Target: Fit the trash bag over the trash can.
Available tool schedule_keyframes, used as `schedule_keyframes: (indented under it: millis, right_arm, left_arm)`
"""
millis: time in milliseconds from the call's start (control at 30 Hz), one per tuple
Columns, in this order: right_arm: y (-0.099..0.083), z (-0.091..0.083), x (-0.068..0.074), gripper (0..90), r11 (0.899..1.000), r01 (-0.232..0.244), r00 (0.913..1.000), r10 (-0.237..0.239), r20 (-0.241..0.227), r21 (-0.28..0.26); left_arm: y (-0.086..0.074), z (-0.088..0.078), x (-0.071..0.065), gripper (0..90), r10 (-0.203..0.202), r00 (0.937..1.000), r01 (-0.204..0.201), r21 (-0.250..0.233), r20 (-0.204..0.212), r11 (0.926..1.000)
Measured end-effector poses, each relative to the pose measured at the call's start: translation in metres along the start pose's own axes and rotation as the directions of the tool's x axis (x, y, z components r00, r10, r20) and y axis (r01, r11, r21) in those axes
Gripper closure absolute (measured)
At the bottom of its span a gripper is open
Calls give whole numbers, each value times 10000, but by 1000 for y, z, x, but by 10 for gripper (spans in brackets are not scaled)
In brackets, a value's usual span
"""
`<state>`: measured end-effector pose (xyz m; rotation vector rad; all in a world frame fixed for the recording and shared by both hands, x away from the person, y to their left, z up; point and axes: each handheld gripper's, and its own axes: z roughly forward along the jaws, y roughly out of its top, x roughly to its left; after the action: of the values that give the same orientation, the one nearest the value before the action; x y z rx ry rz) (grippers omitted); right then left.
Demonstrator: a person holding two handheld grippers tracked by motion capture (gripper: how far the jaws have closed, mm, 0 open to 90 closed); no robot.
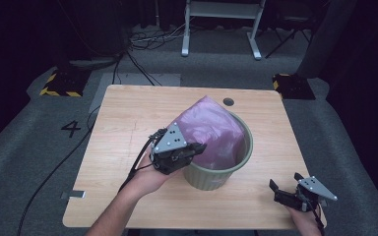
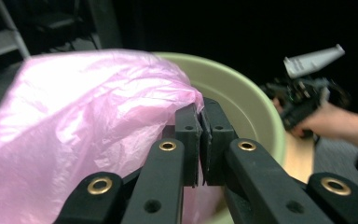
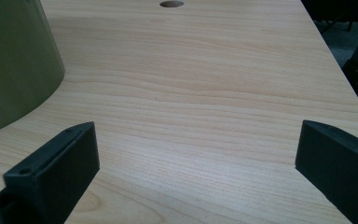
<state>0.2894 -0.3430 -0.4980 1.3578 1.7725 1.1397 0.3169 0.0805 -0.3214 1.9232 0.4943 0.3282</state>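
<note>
Right tongs (image 1: 286,189) resting at counter (image 1: 128,118) 5 o'clock corner, jaws standing wide apart, holding nothing, likely waiting. Left tongs (image 1: 197,147) pinching pink bag (image 1: 209,129) edge tight, at bin (image 1: 216,178) 9 o'clock rim, probably for lining it. Bag bulging up from bin, center-right of counter.

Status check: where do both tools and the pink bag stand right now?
Left tool shut on pink bag edge at green bin rim. Right tool open, low over table, holding nothing. Bag billows above bin. Nothing in the way.
</note>
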Motion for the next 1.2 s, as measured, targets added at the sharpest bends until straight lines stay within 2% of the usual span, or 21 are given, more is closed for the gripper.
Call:
schedule_keyframes:
  millis: [67, 133, 200, 233, 267, 333, 400, 533, 600, 733, 867, 1000, 1200]
  right_arm:
    - [0, 0, 1, 0, 10000, 28, 10000, -28, -6, -1]
    - [0, 1, 2, 0, 10000, 20, 10000, -20, -35, 10]
    - [0, 1, 3, 0, 10000, 21, 10000, -21, -69, 15]
    - [0, 1, 3, 0, 10000, 31, 10000, -30, -73, 12]
    - [1, 1, 3, 0, 10000, 31, 10000, -31, -71, 3]
    - [1, 1, 3, 0, 10000, 4, 10000, -4, -65, 5]
    - [0, 1, 2, 0, 10000, -5, 10000, 5, -58, 10]
    - [0, 1, 2, 0, 10000, 0, 10000, 0, -40, 3]
    - [1, 1, 2, 0, 10000, 1, 10000, -1, -48, 5]
    - [4, -1, 3, 0, 9999, -44, 9999, 42, -121, -127]
    - [15, -7, 6, 0, 9983, -380, 9980, 357, -530, -441]
    - [38, -14, 13, 0, 9954, -510, 9934, 421, -1071, -816]
    - [78, -16, 26, 0, 9950, -240, 9867, 79, -1624, -973]
  left_arm:
    - [-2, 2, 1, 849, -37, 10000, 38, 235, -23, 9997]
    - [-4, 3, 3, 785, -179, 9998, 181, 360, -53, 9992]
    - [-3, 4, 4, 679, -331, 9994, 333, 375, -73, 9987]
    - [-3, 3, 5, 583, -447, 9989, 453, 408, -167, 9981]
    - [-3, 3, 6, 543, -531, 9982, 542, 383, -282, 9978]
    - [-4, 1, 8, 461, -570, 9981, 581, 464, -249, 9972]
    - [-5, -3, 11, 361, -726, 9973, 730, 450, -103, 9963]
    - [-9, -11, 15, 277, -850, 9964, 850, 184, -2, 9962]
    - [-11, -17, 17, 260, -930, 9956, 930, -1, 55, 9957]
    - [-16, -29, 23, 255, -1132, 9935, 1129, -281, -111, 9932]
    - [-20, -37, 28, 260, -1160, 9932, 1154, -401, -131, 9925]
    - [-25, -40, 35, 262, -1344, 9903, 1332, -361, -345, 9904]
    - [-33, -42, 48, 265, -1930, 9796, 1893, -662, -556, 9797]
